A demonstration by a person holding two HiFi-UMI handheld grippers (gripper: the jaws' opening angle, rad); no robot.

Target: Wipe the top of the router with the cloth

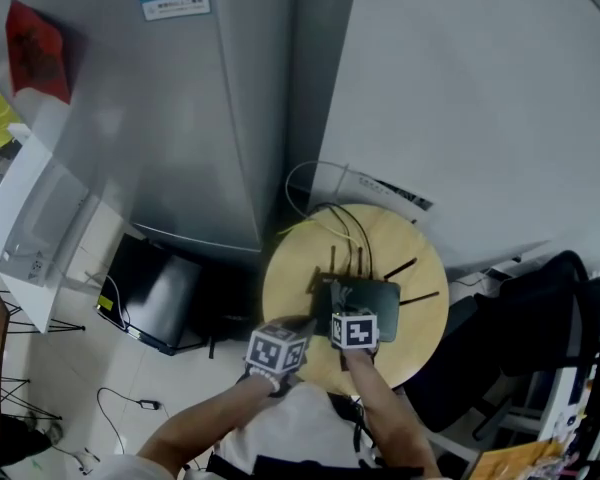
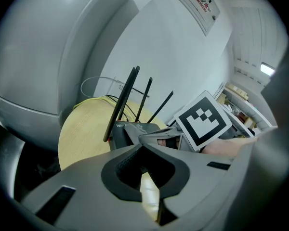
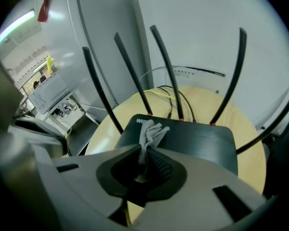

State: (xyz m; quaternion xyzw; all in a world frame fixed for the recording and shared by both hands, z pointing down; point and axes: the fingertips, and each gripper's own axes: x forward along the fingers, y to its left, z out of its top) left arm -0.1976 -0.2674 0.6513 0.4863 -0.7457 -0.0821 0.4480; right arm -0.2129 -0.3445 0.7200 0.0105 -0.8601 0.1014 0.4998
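The router (image 1: 365, 296), a flat matte-black box with thin rod antennas (image 3: 164, 61), lay on the round, pale wooden surface (image 1: 290, 273). To its left, the left hand-held gripper (image 2: 140, 146) was clenched on nothing, near the casing. The right hand-held gripper (image 3: 145, 147) pinched a crumpled grey cloth (image 3: 152, 130), whose loose end lay over the router's near left corner. A good wipe would probably need the soft cloth pressed flat and dragged across the smooth lid, clear of the antennas.
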